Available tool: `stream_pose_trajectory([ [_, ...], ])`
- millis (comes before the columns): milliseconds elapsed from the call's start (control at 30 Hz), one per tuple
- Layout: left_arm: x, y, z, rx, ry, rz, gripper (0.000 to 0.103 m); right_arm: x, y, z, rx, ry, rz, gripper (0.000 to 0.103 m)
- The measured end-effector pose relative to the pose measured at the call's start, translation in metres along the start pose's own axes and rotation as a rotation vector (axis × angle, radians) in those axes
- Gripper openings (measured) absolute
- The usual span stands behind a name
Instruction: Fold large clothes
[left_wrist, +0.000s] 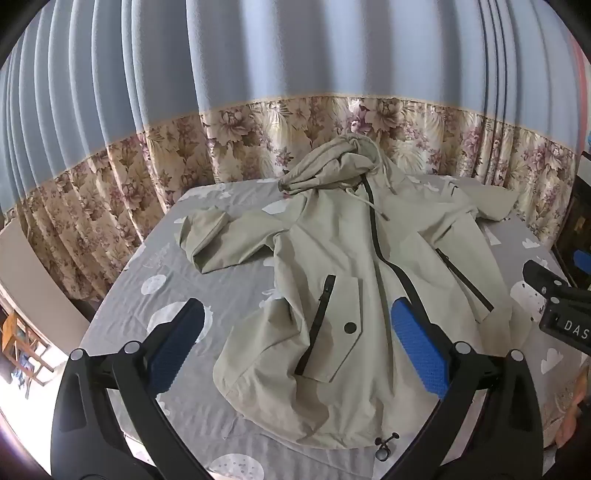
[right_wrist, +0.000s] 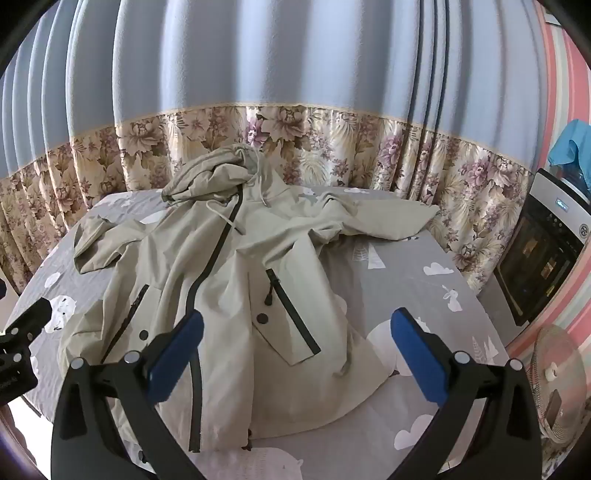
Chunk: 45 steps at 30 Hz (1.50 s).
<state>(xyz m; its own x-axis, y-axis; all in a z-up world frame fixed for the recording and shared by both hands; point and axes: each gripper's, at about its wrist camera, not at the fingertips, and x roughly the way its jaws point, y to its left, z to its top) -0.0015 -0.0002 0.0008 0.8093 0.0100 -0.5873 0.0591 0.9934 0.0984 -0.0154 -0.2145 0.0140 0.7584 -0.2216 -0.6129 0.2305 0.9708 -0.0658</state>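
A pale khaki hooded jacket (left_wrist: 343, 266) lies face up on the bed, its black zip shut, hood toward the curtain and hem toward me. Both sleeves are spread out to the sides. In the right wrist view the same jacket (right_wrist: 236, 280) fills the middle. My left gripper (left_wrist: 297, 321) hovers open above the jacket's lower left front, with nothing between its blue pads. My right gripper (right_wrist: 297, 328) also hangs open, over the jacket's lower right front and hem. The right gripper's body (left_wrist: 557, 295) shows at the right edge of the left wrist view.
The bed sheet (right_wrist: 424, 288) is grey with white cloud and tree prints. A floral and blue curtain (left_wrist: 258, 92) hangs behind the bed. To the right stand a dark appliance (right_wrist: 539, 254) and a fan (right_wrist: 554, 380). A wooden chair (left_wrist: 22, 339) stands at the left.
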Motion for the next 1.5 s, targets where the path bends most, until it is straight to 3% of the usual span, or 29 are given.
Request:
stream_pose_trajectory([
  [1500,0.022,0.011,-0.003,-0.021,0.047,0.002,0.100,0.007,0.005,0.003,-0.001,0.016,-0.004,0.101],
])
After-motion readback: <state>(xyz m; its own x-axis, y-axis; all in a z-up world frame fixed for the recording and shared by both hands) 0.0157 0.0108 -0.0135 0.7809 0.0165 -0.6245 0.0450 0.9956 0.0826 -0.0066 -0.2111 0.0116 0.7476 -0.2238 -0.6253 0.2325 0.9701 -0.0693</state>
